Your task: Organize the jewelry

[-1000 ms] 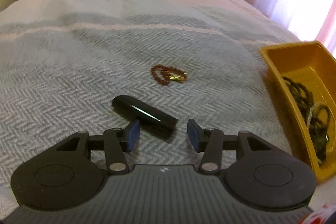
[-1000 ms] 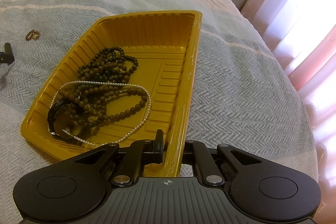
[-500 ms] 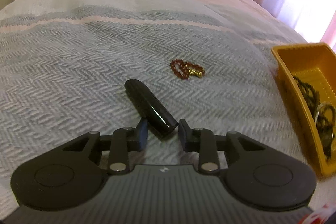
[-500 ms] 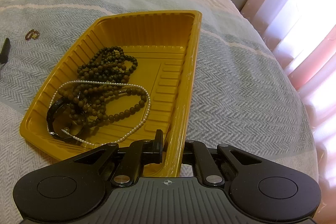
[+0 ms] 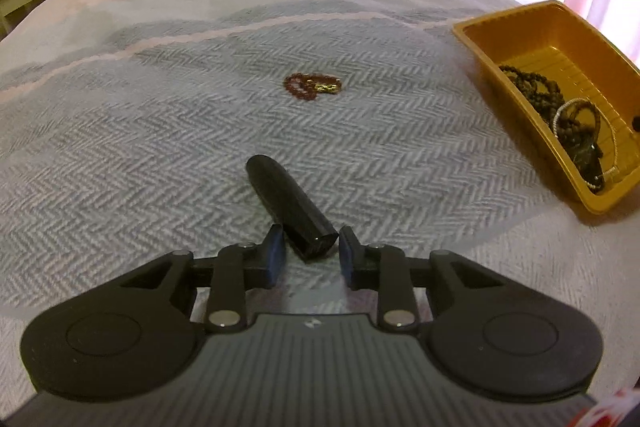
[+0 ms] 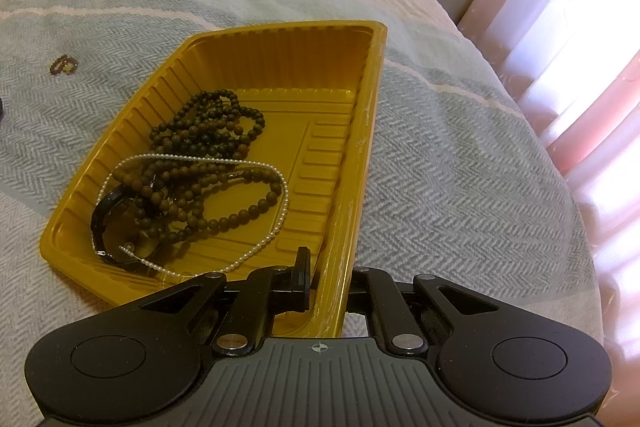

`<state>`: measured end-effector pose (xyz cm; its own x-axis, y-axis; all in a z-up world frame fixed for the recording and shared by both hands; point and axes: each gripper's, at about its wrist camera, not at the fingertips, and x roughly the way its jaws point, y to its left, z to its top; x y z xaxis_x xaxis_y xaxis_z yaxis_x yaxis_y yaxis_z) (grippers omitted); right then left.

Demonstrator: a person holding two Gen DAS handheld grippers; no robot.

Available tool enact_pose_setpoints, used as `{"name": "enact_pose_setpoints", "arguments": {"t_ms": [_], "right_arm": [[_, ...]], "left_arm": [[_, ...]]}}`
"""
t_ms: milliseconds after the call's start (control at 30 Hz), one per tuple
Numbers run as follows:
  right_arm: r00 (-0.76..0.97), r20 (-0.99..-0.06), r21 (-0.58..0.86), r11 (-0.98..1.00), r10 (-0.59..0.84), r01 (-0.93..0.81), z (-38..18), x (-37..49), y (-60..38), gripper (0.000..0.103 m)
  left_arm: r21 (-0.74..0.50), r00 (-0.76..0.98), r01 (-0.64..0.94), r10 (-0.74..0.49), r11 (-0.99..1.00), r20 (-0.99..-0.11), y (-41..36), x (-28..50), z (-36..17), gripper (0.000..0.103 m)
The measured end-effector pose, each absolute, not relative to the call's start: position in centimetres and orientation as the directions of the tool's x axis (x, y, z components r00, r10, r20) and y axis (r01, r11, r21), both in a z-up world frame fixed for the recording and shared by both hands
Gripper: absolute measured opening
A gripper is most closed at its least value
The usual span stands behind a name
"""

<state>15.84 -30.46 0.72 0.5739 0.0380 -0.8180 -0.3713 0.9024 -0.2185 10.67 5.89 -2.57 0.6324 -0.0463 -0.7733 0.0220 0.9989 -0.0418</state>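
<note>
L gripper point(image 5: 311, 251) clamped on near end of black glossy tube-shaped case point(image 5: 286, 201); jaws just been closing, case end between the pads, both pads look pressed to its sides. Long axis of case runs away from gripper and slightly up-left in L wrist view, far rounded end pointing toward the pillows; most of its length sticks out past the fingertips, so a cantilevered hold, may droop or twist on lift.

Ribbed yellow plastic tray point(image 5: 472, 31) lies to the right of case, well apart across grey herringbone bedspread point(image 5: 160, 147). Coming move, prob: lift and swing case right, into tray. Small red-brown bead bracelet w/ gold bit point(image 5: 312, 87) beyond the case, further up bed, not yet collected.

R gripper point(image 6: 328, 287) clenched on tray's near right rim point(image 6: 362, 147), one finger inside the wall, one outside; pinning tray in place. Already in tray: dark wooden bead strands point(image 6: 204, 131), thin pearl-like strand point(image 6: 280, 223), black bangle point(image 6: 100, 219), all bunched at near-left end; far end bare. L hand the one carrying; R only steadying.
</note>
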Motion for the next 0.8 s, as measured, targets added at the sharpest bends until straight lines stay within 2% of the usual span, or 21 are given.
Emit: {"name": "enact_pose_setpoints", "arguments": {"t_ms": [67,133,367,400,433,500,800], "right_arm": [[0.574,-0.818,-0.219,0.902,0.037,-0.371,0.7,15.8,-30.4,0.007],[0.574,-0.818,-0.219,0.902,0.038,-0.372,0.7,15.8,-30.4,0.007],[0.57,-0.821,-0.214,0.905,0.038,-0.368,0.6,15.8,-30.5,0.008],[0.57,-0.821,-0.215,0.905,0.037,-0.368,0.6,15.8,-30.5,0.008],[0.571,-0.82,-0.215,0.905,0.037,-0.367,0.6,15.9,-30.5,0.008],[0.57,-0.821,-0.215,0.905,0.036,-0.367,0.5,15.9,-30.5,0.008],[0.57,-0.821,-0.215,0.905,0.036,-0.366,0.5,15.9,-30.5,0.008]], "left_arm": [[-0.039,0.648,-0.008,-0.024,0.999,-0.761,6.0,10.8,-2.5,0.029],[-0.028,0.666,-0.043,0.008,0.999,-0.746,6.2,11.1,-2.6,0.035],[-0.035,0.676,-0.102,0.043,0.994,-0.736,6.7,12.3,-3.5,0.035],[-0.028,0.676,-0.1,0.047,0.995,-0.736,6.7,12.4,-3.5,0.034],[-0.025,0.677,-0.099,0.049,0.995,-0.734,6.7,12.5,-3.5,0.026],[-0.016,0.675,-0.093,0.051,0.996,-0.736,6.7,12.5,-3.5,0.02],[-0.04,0.697,-0.066,0.017,0.997,-0.716,6.3,11.2,-2.6,0.02]]}}
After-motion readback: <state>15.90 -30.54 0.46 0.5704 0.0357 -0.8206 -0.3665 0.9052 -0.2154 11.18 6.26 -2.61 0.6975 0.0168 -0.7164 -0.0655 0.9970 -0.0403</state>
